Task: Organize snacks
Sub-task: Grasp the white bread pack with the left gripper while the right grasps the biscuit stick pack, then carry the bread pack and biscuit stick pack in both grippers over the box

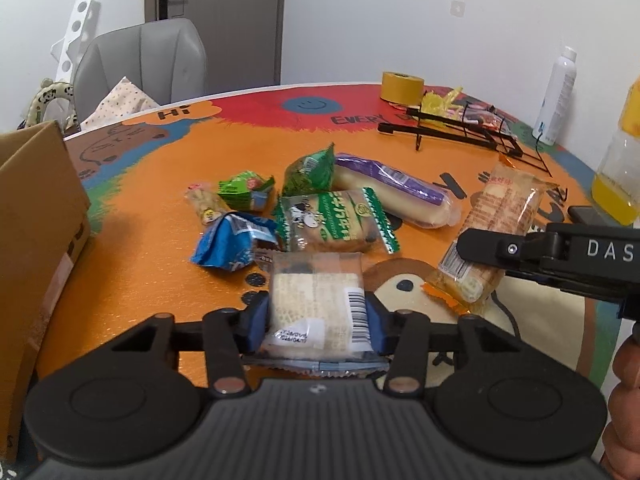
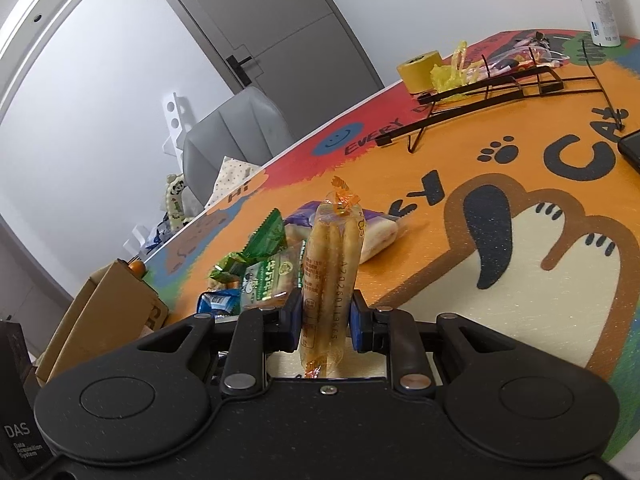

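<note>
A clear-wrapped cracker pack (image 1: 316, 300) with a barcode lies on the orange cartoon mat (image 1: 152, 248) at the near edge. The blue pads of my left gripper (image 1: 316, 316) press on both of its sides. Just beyond it is a pile of snacks: a blue packet (image 1: 228, 246), a green-and-white cow packet (image 1: 340, 220), a green pouch (image 1: 310, 170) and a long purple-wrapped bread (image 1: 396, 192). My right gripper (image 2: 325, 314) is shut on an orange-wrapped pack of biscuit sticks (image 2: 328, 264), held upright above the mat. From the left wrist view that pack (image 1: 500, 212) hangs tilted at the right.
A cardboard box (image 1: 36, 220) stands at the left table edge. At the back right are a black wire rack (image 1: 460, 132), a yellow tape roll (image 1: 402, 87), a white spray bottle (image 1: 560, 96) and a juice bottle (image 1: 620, 168). A grey chair (image 1: 140, 64) stands behind the table.
</note>
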The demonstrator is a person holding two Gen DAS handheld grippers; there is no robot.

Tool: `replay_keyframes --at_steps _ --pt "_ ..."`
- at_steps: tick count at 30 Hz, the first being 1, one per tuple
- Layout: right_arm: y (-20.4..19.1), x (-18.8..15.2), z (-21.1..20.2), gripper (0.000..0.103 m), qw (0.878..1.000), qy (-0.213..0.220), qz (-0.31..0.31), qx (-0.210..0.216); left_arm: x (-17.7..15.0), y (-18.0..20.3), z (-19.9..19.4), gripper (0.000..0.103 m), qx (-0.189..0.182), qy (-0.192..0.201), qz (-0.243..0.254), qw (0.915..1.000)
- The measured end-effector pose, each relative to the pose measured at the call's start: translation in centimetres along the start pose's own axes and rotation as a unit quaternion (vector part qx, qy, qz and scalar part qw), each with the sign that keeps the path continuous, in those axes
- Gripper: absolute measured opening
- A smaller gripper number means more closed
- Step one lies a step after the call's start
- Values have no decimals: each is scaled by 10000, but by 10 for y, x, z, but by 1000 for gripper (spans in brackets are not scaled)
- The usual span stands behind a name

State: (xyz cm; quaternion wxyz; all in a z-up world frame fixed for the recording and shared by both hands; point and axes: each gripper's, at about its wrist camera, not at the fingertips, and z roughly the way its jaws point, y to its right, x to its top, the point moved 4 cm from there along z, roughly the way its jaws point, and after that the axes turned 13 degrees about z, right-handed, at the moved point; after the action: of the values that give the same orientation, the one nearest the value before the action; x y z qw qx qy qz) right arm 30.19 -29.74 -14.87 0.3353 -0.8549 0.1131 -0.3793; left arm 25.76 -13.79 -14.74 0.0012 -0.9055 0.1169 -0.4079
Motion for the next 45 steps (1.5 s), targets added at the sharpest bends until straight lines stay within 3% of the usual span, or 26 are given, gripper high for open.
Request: replay_keyframes --at_steps 20,45 --pt "-50 -3 -7 22 9989 41 -357 310 17 -29 -54 47 96 641 -171 9978" --pt "-136 -11 5 22 9925 -60 -886 834 24 -104 -110 47 603 1096 -572 9905"
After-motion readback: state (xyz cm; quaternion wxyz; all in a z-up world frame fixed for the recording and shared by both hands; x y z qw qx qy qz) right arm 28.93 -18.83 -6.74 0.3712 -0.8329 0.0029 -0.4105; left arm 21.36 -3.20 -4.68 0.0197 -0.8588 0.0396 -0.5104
